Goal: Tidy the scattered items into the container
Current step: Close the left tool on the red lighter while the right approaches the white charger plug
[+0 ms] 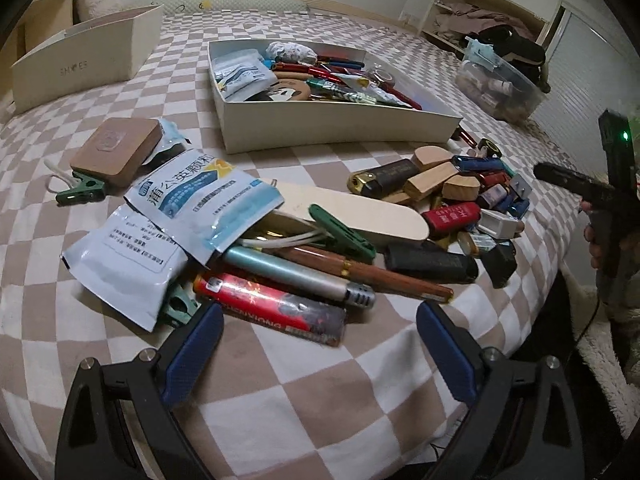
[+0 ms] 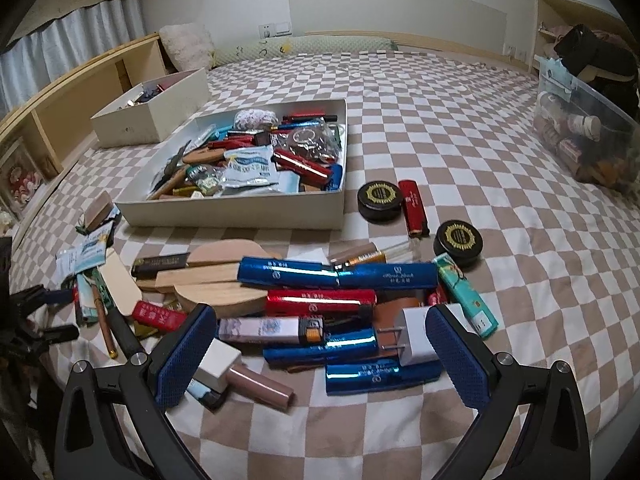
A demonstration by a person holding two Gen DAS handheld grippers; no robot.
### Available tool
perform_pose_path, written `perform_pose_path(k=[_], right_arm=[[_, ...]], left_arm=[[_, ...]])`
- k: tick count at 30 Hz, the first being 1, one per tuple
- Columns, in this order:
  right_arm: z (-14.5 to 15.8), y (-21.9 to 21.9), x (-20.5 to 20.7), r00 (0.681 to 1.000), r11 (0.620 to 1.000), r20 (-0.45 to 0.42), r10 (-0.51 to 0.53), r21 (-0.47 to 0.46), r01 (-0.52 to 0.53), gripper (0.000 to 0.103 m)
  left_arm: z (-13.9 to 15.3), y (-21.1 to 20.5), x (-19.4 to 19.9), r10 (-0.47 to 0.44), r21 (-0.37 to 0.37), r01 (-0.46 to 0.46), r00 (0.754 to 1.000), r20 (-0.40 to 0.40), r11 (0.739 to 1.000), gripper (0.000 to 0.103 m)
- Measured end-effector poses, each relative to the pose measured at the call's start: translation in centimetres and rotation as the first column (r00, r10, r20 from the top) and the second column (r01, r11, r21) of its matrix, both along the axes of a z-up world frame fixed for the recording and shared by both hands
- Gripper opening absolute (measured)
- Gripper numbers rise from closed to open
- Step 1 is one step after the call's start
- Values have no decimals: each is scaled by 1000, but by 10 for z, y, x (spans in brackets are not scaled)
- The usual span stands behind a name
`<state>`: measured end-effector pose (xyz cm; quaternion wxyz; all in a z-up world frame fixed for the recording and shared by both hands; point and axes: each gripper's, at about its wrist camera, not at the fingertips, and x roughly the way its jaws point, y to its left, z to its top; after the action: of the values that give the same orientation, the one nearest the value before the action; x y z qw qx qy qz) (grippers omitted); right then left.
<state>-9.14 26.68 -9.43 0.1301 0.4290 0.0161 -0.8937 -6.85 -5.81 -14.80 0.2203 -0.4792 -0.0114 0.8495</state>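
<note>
With my left gripper [image 1: 320,344] spread wide and empty, I should straddle the red lighter [image 1: 272,308] at twelve o'clock squarely before clamping.

The checkered bed [image 2: 460,128] carries a white tray [image 2: 240,216] (nearly full) at twelve o'clock of scattered lighters [image 2: 414,208] and pens [image 1: 384,276].

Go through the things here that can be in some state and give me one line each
Left gripper: open, empty.
Right gripper: open, over the pile, gripping nothing.
White tray: lidless, partly filled.
Shoe box: open, a few items inside.
Clear bin: lidless, holding bottles.
Medicine sachet: torn open.
</note>
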Motion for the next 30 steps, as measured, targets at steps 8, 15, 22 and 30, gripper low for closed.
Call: perform_pose_path(k=[8, 15, 22, 30], right_arm=[[-15, 16, 7, 999, 1000, 45, 6, -15, -5, 103], [-27, 31, 9, 996, 1000, 84, -19, -20, 21, 103], [-36, 41, 4, 991, 998, 115, -65, -3, 66, 103], [-50, 22, 0, 990, 998, 139, -1, 65, -9, 103]], left_arm=[[-4, -6, -14, -5, -47, 4, 1000, -27, 999, 98], [-4, -5, -17, -34, -84, 32, 999, -18, 996, 98], [0, 8, 11, -82, -91, 81, 997, -6, 993, 98], [4, 35, 35, -167, -50, 167, 986, 15, 985, 98]])
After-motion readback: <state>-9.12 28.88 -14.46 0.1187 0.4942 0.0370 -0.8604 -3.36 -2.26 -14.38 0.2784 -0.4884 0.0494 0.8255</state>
